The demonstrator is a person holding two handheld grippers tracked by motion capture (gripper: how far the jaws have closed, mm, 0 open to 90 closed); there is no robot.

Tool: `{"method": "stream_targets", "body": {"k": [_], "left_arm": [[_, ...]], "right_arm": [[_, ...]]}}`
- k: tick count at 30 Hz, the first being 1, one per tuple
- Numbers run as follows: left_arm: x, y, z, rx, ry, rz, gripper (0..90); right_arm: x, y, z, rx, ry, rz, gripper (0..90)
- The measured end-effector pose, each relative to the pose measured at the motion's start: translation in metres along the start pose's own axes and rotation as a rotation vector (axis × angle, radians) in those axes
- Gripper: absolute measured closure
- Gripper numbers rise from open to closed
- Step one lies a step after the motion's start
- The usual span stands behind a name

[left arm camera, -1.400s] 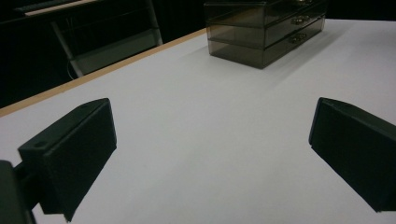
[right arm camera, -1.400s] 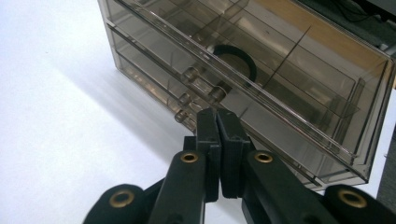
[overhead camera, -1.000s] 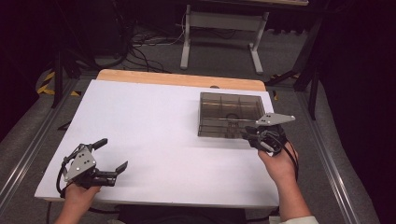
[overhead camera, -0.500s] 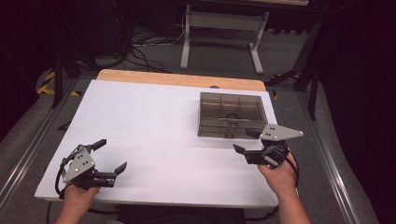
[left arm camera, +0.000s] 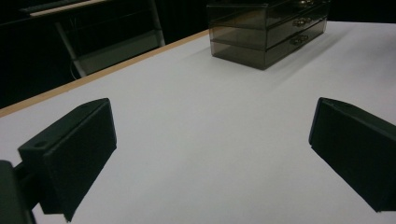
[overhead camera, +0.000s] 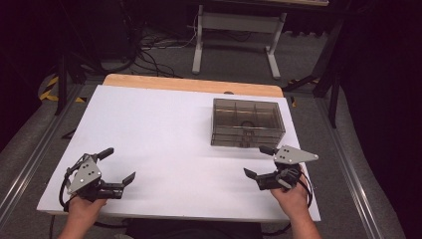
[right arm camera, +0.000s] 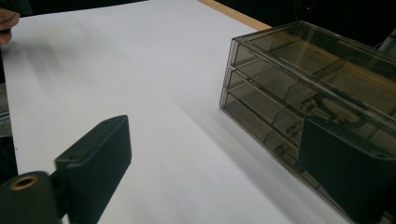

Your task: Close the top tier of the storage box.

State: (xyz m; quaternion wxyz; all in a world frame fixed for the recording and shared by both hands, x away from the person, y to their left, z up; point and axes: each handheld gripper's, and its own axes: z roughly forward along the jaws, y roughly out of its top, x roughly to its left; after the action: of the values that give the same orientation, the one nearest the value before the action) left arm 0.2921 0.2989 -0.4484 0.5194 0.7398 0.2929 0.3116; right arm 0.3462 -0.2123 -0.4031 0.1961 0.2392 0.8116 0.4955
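Note:
A smoky see-through drawer box (overhead camera: 247, 122) stands on the white table (overhead camera: 164, 129) at the back right, its drawers closed; it is also in the left gripper view (left arm camera: 266, 28) and the right gripper view (right arm camera: 317, 88). My right gripper (overhead camera: 254, 160) sits near the front edge, in front of the box and apart from it. Its jaws have just been opening and stand open with nothing between them (right arm camera: 219, 172). My left gripper (overhead camera: 120, 163) rests at the front left, also open, over bare table (left arm camera: 210, 158).
A wooden strip (overhead camera: 191, 84) runs along the table's far edge. Behind it on the floor are a metal stand (overhead camera: 236, 30) and loose cables (overhead camera: 144, 47). The left hand (right arm camera: 5, 21) shows at the top left of the right gripper view.
The right gripper has drawn back from the drawer box toward the front edge and sunk lower, and its jaws have spread apart. The left gripper has stayed put.

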Motion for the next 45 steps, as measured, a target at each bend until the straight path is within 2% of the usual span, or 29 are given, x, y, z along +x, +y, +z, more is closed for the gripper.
{"method": "stream_targets", "body": {"k": [3, 6, 13, 18, 21, 24, 25, 27, 30, 32, 33, 34, 36, 37, 40, 43, 45], "left_arm": [[-0.001, -0.001, 0.0, 0.001, -0.005, -0.016, 1.6], [0.001, 0.0, 0.0, -0.003, 0.001, 0.0, 1.6], [0.0, 0.0, 0.0, 0.001, -0.004, -0.001, 1.6], [0.001, 0.0, 0.0, 0.001, -0.004, 0.003, 1.6], [0.001, 0.0, 0.0, 0.001, -0.005, 0.002, 1.6], [0.0, 0.0, 0.0, 0.003, -0.008, -0.004, 1.6], [0.001, 0.0, 0.0, 0.003, -0.004, 0.007, 1.6], [-0.001, 0.0, 0.0, -0.004, -0.007, -0.014, 1.6], [-0.001, 0.0, 0.0, 0.001, -0.015, -0.013, 1.6], [0.001, 0.0, 0.0, 0.004, 0.0, 0.004, 1.6], [-0.001, 0.0, 0.0, 0.007, -0.016, -0.01, 1.6], [0.0, 0.0, 0.0, 0.007, -0.01, -0.004, 1.6], [0.0, 0.0, 0.0, 0.007, -0.012, 0.0, 1.6], [-0.001, 0.0, 0.001, 0.011, -0.017, -0.011, 1.6], [-0.001, 0.0, 0.001, 0.008, -0.02, -0.005, 1.6], [-0.001, -0.001, 0.002, 0.012, -0.023, -0.009, 1.5], [-0.001, 0.0, 0.002, 0.013, -0.012, 0.008, 1.5]], "right_arm": [[0.0, -0.008, 0.004, 0.006, 0.021, 0.001, 8.0], [0.001, -0.016, 0.009, 0.007, 0.032, -0.003, 7.0], [0.002, -0.03, 0.019, 0.003, 0.021, -0.012, 3.5], [0.0, -0.039, 0.022, 0.009, 0.005, 0.003, 2.5], [-0.002, -0.044, 0.024, 0.005, 0.014, 0.018, 0.7], [-0.001, -0.049, 0.025, 0.005, -0.003, 0.026, 0.4], [-0.002, -0.05, 0.026, 0.004, 0.002, 0.035, 0.4], [-0.002, -0.054, 0.026, 0.0, 0.015, 0.054, 0.3], [-0.002, -0.058, 0.028, -0.002, 0.027, 0.064, 0.0], [-0.001, -0.059, 0.029, -0.007, 0.021, 0.061, 0.0], [-0.002, -0.059, 0.03, -0.009, 0.022, 0.059, 0.0], [-0.003, -0.06, 0.032, -0.011, 0.029, 0.052, 0.0], [-0.005, -0.061, 0.034, -0.01, 0.05, 0.068, 0.0], [-0.005, -0.061, 0.035, -0.004, 0.058, 0.075, 0.0], [-0.007, -0.063, 0.038, 0.027, 0.081, 0.094, 0.0], [-0.008, -0.063, 0.039, 0.021, 0.071, 0.091, 0.0], [-0.008, -0.063, 0.038, 0.021, 0.068, 0.096, 0.0]]}}
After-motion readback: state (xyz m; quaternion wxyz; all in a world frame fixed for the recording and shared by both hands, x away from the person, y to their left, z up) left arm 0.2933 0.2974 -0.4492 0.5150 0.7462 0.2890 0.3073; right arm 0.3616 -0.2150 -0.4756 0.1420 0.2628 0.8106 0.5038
